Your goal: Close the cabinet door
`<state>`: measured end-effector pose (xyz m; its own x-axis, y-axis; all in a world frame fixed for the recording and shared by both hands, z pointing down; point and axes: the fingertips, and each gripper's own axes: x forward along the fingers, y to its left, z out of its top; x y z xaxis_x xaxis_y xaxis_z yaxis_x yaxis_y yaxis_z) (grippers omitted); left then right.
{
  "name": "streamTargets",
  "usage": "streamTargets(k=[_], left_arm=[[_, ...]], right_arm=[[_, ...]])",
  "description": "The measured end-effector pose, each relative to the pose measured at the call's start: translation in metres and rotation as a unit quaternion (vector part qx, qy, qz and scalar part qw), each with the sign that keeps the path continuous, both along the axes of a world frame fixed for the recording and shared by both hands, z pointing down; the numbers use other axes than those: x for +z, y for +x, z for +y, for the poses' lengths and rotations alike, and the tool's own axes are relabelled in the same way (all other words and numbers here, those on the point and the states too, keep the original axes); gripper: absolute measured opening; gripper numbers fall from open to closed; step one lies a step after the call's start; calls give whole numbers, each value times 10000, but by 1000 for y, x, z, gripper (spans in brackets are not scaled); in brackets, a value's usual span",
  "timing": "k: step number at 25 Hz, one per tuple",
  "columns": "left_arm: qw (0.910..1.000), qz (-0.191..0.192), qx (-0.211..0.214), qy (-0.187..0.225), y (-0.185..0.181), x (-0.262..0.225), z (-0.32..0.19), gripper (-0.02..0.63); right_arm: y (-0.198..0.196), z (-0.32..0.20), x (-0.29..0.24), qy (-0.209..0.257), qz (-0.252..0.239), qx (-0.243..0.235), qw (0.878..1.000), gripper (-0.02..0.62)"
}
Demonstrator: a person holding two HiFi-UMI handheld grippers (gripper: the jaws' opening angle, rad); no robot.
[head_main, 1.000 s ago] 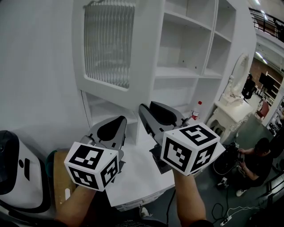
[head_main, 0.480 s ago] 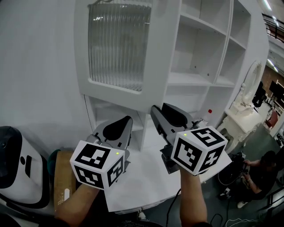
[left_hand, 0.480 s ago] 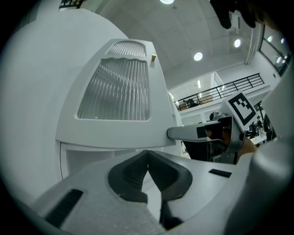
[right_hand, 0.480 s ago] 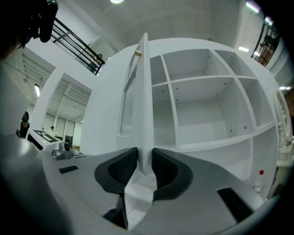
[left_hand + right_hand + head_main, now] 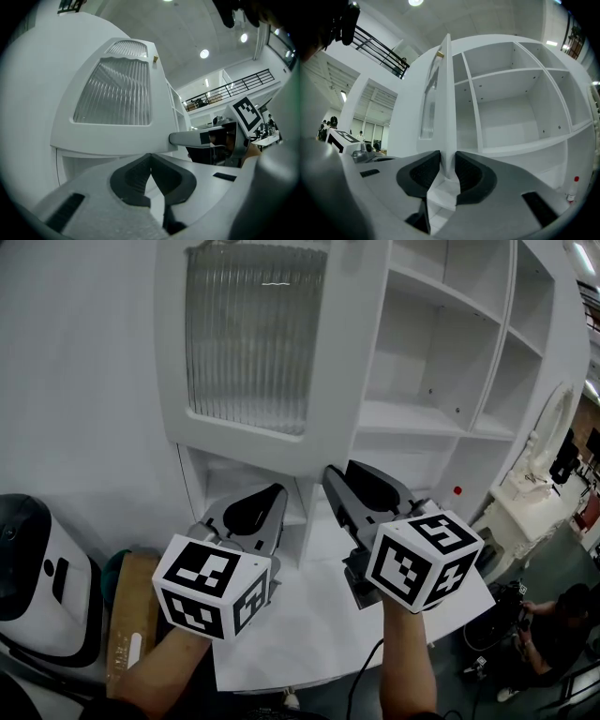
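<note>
- My right gripper [image 5: 447, 155] holds its jaws wide. They have just been opening, and the free edge of the cabinet door [image 5: 447, 93] stands between them, with a pad close beside each face.
- My left gripper [image 5: 150, 157] has its jaws brought together at the tips, with nothing between them.
- Both grippers point toward the cabinet, side by side. In the left gripper view the right one shows at three o'clock.
- In the head view the left marker cube [image 5: 211, 589] sits at seven o'clock and the right marker cube [image 5: 422, 559] at five o'clock, with my forearms [image 5: 408, 662] running back from them.
- The cabinet door stands swung open. In the right gripper view I see it edge-on at twelve o'clock, while in the head view its ribbed glass panel [image 5: 248, 334] faces me at eleven o'clock.
- A small brass-coloured fitting [image 5: 439, 54] sits at the door's top corner.
- The open shelves [image 5: 441, 362] of the cabinet lie at two o'clock from the door, all white.
- A white tabletop [image 5: 309, 634] spreads under both grippers, at six o'clock.
- A bottle with a red cap [image 5: 573, 187] stands near the shelves, at four o'clock in the right gripper view.
- In the head view a white-and-black appliance [image 5: 37, 596] sits at eight o'clock, with a brown board [image 5: 127, 615] just beside it.
- A person [image 5: 553, 634] is down on the floor at four o'clock, well apart from the table.
</note>
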<state>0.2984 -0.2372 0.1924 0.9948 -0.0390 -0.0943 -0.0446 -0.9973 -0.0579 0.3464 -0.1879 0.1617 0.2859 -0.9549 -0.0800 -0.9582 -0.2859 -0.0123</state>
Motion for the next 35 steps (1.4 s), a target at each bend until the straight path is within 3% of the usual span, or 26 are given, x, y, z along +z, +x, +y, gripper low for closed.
streamTargets(k=[35], left_arm=[[9950, 40, -995, 104, 54, -4, -22, 12]], right_arm=[[72, -31, 0, 107, 149, -473, 9987, 115]])
